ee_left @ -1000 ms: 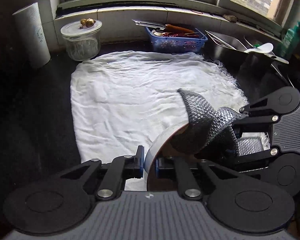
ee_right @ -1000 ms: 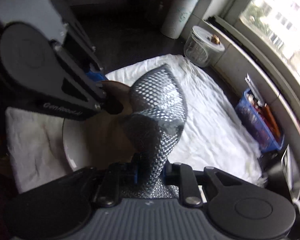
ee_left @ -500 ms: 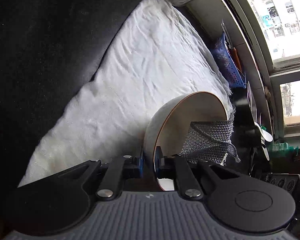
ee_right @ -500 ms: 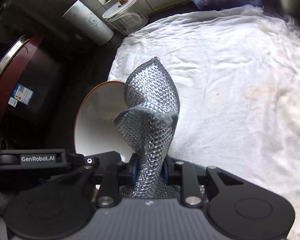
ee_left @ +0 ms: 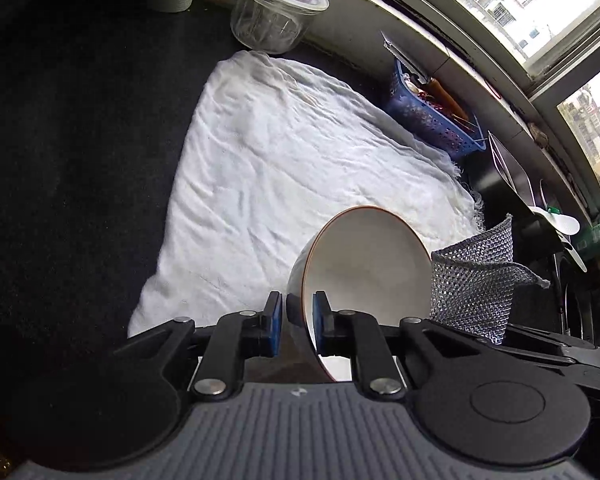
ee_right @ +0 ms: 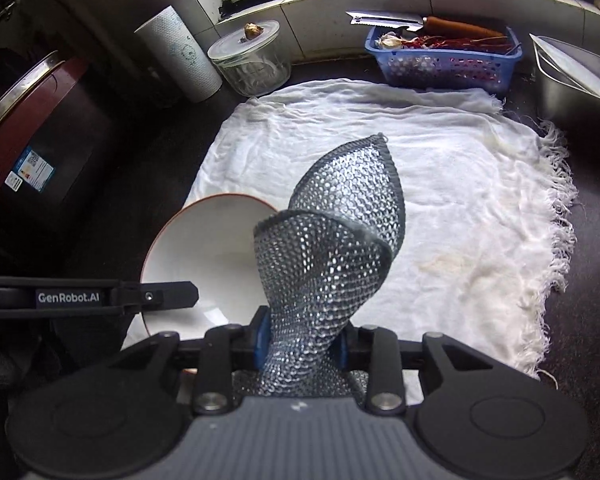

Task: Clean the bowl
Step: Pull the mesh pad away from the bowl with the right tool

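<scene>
The left gripper [ee_left: 296, 322] clamps the rim of a white bowl [ee_left: 363, 264] with a brown edge, held tilted on its side above the near edge of a white cloth [ee_left: 300, 152]. The right gripper [ee_right: 301, 338] pinches a silver mesh scrubber [ee_right: 331, 248], which stands just beside the bowl's open mouth. Farther off, at the cloth's far edge, sit a glass jar [ee_right: 252, 60], a paper towel roll [ee_right: 180, 56] and a blue basket [ee_right: 443, 60].
</scene>
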Motion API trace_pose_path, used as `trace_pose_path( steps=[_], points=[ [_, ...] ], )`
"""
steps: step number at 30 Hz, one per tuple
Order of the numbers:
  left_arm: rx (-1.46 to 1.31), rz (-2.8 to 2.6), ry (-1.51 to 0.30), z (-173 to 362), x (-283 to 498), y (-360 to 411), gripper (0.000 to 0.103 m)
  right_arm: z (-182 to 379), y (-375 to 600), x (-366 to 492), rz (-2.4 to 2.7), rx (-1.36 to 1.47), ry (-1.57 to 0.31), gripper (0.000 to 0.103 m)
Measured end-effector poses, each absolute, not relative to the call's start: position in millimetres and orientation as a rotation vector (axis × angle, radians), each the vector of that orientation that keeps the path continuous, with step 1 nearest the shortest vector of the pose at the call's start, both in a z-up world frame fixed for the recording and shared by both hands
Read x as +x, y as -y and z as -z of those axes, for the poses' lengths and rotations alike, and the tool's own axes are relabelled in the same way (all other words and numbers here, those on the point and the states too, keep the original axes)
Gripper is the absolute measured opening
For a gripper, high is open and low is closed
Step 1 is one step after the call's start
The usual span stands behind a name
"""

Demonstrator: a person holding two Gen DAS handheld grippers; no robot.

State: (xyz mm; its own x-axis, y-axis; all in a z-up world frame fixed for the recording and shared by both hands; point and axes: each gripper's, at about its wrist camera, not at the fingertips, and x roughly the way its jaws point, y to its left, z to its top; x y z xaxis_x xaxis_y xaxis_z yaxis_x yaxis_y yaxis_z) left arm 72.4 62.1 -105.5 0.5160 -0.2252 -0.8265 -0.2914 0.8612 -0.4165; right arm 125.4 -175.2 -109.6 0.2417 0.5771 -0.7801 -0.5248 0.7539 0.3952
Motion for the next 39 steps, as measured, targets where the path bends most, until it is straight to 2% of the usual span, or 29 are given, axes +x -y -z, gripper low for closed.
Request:
trace_pose_path(
  steps=[4,6,14,22,23,26,29,32,37,39],
  points=[
    [-0.540,-0.061,-1.037,103,74,-65,0.014,103,178,129,-0.755,0.026,-1.062,0.034],
    [-0.519,-0.069,-1.037,104,74,-65,0.014,102,179,129,-0.761,0.026,-1.054,0.030],
    [-0.416,-0.063,-1.019,101,72,-58,0.014,88,194,121,-0.732,0.014,-1.030,0.030],
    [-0.325,-0.057,-0.993,92,68,-46,0.014,111,201,129,-0.645,-0.140,-1.035,0.033],
    [-0.320,-0.056,-0.992,92,67,-46,0.014,113,202,130,-0.640,-0.141,-1.034,0.035],
    [-0.285,-0.048,-0.981,89,63,-41,0.014,116,204,131,-0.629,-0.147,-1.023,0.050],
    [-0.247,-0.050,-0.961,85,59,-37,0.024,113,205,129,-0.607,-0.145,-0.990,0.060],
    [-0.237,-0.051,-0.951,82,58,-36,0.025,106,207,127,-0.567,-0.168,-0.950,0.064],
    [-0.243,-0.049,-0.953,81,57,-36,0.025,94,215,123,-0.575,-0.156,-0.920,0.064],
    [-0.248,-0.044,-0.951,81,56,-36,0.025,88,220,122,-0.588,-0.123,-0.920,0.069]
  ],
)
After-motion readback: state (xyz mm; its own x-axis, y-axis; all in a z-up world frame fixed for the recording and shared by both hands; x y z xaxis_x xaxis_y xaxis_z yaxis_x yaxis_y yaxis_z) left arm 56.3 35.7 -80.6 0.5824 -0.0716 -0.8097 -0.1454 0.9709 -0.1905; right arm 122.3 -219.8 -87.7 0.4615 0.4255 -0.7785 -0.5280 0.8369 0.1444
